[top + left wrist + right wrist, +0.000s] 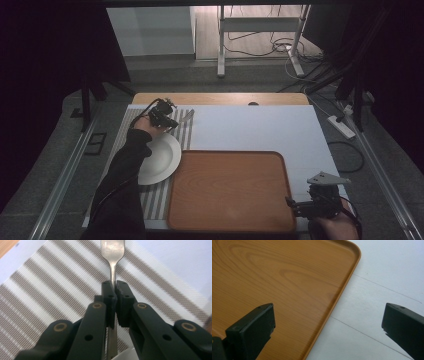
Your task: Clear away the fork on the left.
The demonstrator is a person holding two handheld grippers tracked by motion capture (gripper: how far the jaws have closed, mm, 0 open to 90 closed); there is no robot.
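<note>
My left gripper (114, 293), upper left in the high view, is clamped on the fork (113, 255) handle over the striped mat (50, 290); tines cut off at the top edge. Plate (162, 157) partly under my sleeve. My right gripper (328, 320), lower right, gapes wide over the tray (287, 277) corner, holding nothing.

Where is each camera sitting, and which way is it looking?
High view: above the person's side, looking forward and down at the white table cover; both forearms and tongs show.
Left gripper view: rides the left tongs, looking along black jaws shut on a silver metal utensil handle above the striped placemat.
Right gripper view: rides the right tongs, jaws wide apart over the wooden tray's corner.
Shared: the high and right gripper views both show that tray.
</note>
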